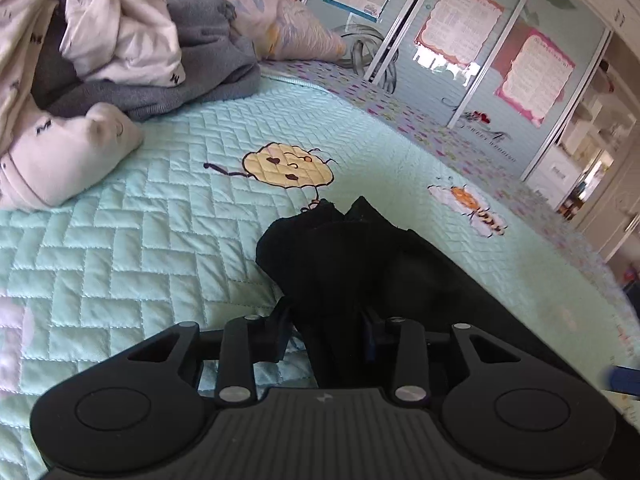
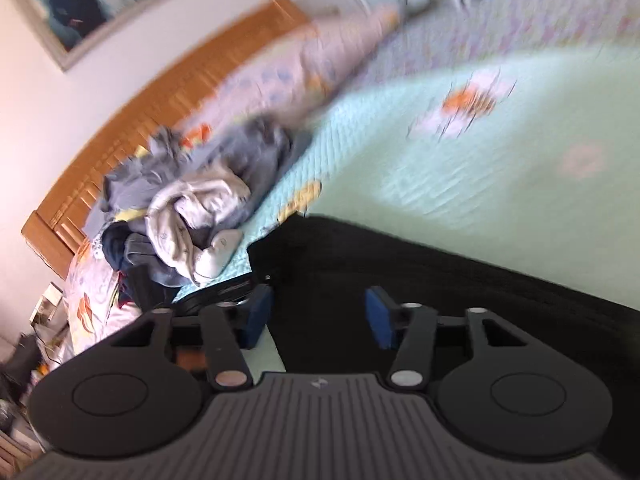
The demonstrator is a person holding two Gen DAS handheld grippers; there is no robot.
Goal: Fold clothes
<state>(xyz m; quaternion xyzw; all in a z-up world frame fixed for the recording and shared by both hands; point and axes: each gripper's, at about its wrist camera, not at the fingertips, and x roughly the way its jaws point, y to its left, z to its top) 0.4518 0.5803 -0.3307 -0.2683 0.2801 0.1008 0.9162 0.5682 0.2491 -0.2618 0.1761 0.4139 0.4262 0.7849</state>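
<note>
A black garment (image 1: pixel 344 256) lies on the mint quilted bedspread (image 1: pixel 132 240). My left gripper (image 1: pixel 326 332) is shut on a bunched fold of it, which sticks up between the fingers. In the right wrist view, which is motion-blurred, the same black garment (image 2: pixel 440 280) spreads flat under and ahead of my right gripper (image 2: pixel 318 316). Its blue pads (image 2: pixel 378 316) stand apart with the black cloth between and below them; I cannot tell whether they touch it.
A pile of unfolded white and grey clothes (image 1: pixel 120 48) lies at the back left, also in the right view (image 2: pixel 192 200). A floral pillow (image 1: pixel 280 20) lies behind it. A wooden headboard (image 2: pixel 160 100) and mirrored wardrobe doors (image 1: pixel 480 60) border the bed.
</note>
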